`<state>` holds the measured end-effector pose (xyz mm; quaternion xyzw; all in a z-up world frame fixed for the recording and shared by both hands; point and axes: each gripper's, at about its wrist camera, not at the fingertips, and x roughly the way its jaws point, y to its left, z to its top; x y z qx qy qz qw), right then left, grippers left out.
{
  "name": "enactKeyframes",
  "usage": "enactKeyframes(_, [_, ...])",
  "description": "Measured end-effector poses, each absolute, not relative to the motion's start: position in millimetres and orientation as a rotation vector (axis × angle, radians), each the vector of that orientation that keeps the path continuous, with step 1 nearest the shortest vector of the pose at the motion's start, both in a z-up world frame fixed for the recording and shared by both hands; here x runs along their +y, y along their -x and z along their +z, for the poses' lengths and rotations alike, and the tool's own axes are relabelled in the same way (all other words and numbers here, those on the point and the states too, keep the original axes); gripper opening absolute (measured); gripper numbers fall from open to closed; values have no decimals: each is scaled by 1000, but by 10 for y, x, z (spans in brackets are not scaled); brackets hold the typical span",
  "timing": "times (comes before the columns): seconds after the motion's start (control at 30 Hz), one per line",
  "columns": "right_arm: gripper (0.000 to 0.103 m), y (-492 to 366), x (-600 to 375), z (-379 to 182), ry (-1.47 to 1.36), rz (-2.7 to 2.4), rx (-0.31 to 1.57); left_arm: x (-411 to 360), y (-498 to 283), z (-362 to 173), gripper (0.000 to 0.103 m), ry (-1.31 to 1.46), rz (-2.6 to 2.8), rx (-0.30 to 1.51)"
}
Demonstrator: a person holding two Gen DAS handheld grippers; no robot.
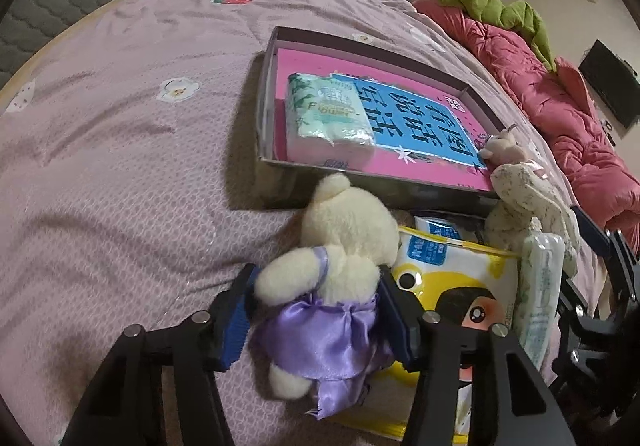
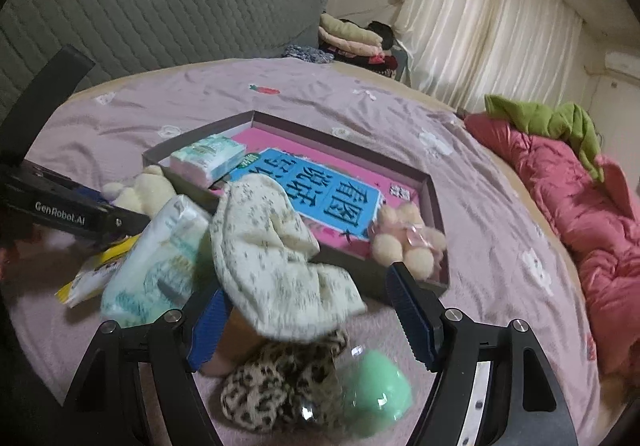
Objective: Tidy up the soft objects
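A cream teddy bear [image 1: 344,246] in a purple satin dress lies on the bed just before the shallow box [image 1: 372,47]. My left gripper [image 1: 316,278] is shut on the bear's body, one blue pad against each side. A floral cloth toy [image 2: 272,250] hangs blurred between the jaws of my right gripper [image 2: 308,278]. Those jaws stand wide open, with only the left pad near it. In the box [image 2: 435,205] lie a tissue pack [image 2: 208,159] and a pink pompom plush [image 2: 408,238].
Beside the bear lie a yellow wipes packet [image 1: 452,278] and a second tissue pack [image 2: 156,266]. A leopard-print piece [image 2: 280,386] and a green egg shape [image 2: 376,382] sit under my right gripper. A pink quilt [image 2: 580,205] lies at the right, and folded clothes [image 2: 352,35] are stacked at the back.
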<state>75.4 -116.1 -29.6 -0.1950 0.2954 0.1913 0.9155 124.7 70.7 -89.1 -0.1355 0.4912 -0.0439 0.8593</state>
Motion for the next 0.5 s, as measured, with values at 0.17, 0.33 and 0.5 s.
enactKeyframes(0.17, [27,-833,-1102,-302,408,405,598,691,-1230,-892,39,307,-128,1018])
enactKeyframes(0.33, [12,-860,-1170,-264,343,434,593,678,-1203,-874,36,317,-132,1006])
enactKeyframes(0.5, [11,-835,-1233,-152,289,456,563,687,-1154,-835,35,326,-125,992])
